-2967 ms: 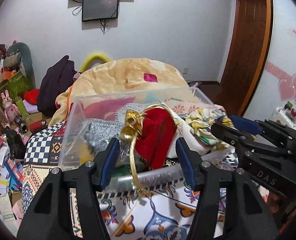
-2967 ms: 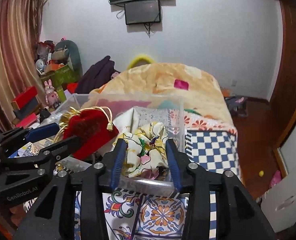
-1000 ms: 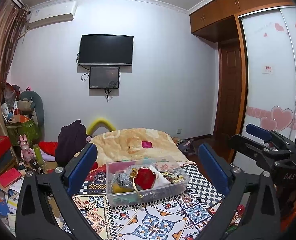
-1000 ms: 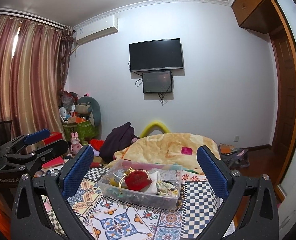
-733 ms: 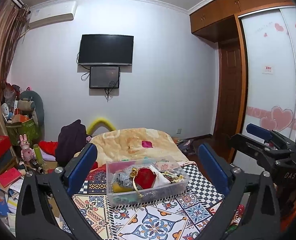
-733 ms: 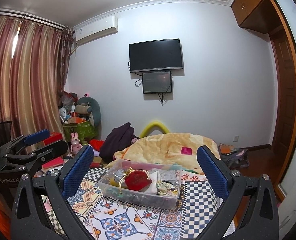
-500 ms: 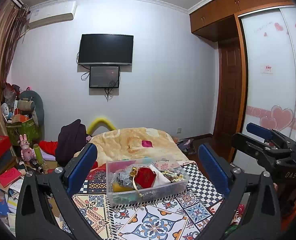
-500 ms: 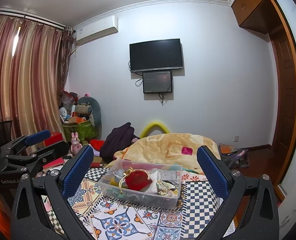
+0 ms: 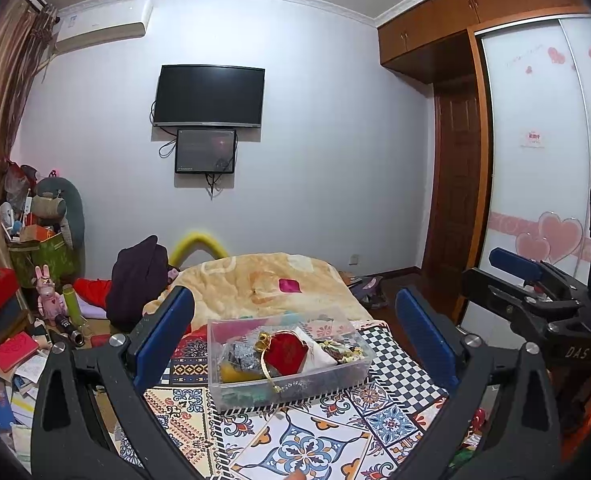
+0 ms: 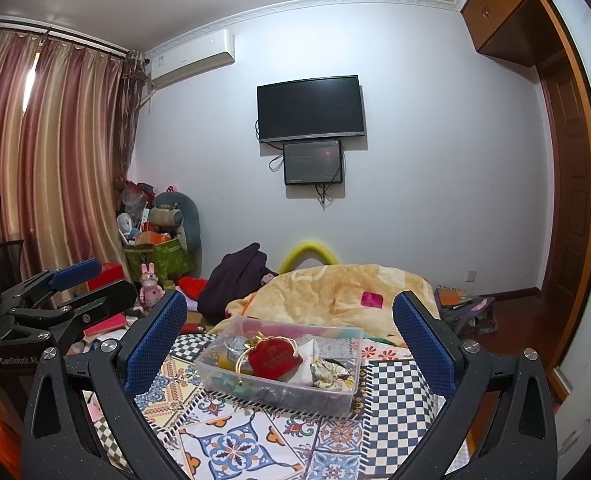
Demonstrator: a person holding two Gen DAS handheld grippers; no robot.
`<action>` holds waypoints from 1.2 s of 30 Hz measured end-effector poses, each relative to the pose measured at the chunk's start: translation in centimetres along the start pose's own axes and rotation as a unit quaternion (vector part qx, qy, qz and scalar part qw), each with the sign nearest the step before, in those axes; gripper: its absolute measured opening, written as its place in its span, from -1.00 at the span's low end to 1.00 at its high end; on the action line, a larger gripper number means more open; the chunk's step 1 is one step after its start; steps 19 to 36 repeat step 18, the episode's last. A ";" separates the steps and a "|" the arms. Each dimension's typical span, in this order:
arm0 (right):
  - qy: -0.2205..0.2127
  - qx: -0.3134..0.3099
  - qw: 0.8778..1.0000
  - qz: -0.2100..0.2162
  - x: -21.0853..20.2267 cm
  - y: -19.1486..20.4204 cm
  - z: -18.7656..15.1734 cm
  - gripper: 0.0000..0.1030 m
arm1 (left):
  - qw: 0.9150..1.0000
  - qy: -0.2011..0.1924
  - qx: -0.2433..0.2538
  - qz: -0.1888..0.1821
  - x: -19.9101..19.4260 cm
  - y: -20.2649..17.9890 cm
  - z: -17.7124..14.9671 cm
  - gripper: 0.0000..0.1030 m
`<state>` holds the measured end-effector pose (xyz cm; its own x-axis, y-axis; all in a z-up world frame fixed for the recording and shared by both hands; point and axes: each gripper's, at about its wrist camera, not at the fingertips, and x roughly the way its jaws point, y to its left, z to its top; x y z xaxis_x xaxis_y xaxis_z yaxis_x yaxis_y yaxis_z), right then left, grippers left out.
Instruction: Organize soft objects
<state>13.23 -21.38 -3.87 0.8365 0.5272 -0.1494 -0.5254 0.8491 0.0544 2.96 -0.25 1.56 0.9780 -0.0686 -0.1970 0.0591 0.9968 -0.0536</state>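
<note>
Red pouch with gold cord atop clear bin, fabrics inside, both grippers' jaws spread, empty.

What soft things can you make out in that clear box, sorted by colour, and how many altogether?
In the clear box, as far as shows:
Red pouch with gold cord: 1
White cloth: 1
Floral cream piece: 1
Grey sparkly piece: 1
Yellow piece: 1
Total: 5; more lies hidden underneath.

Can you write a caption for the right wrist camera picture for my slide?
Right gripper open above a clear box holding a red pouch on a patterned cloth.
</note>
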 end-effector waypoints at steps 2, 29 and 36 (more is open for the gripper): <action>0.000 0.000 1.000 -0.001 0.0 0.0 0.0 1.00 | 1.000 0.001 0.001 -0.002 0.1 0.0 0.1 0.99; 0.005 -0.004 1.000 0.000 0.1 0.0 0.2 1.00 | 1.000 0.011 -0.007 -0.018 0.3 0.2 0.0 0.99; 0.005 -0.004 1.000 0.000 0.1 0.0 0.2 1.00 | 1.000 0.011 -0.007 -0.018 0.3 0.2 0.0 0.99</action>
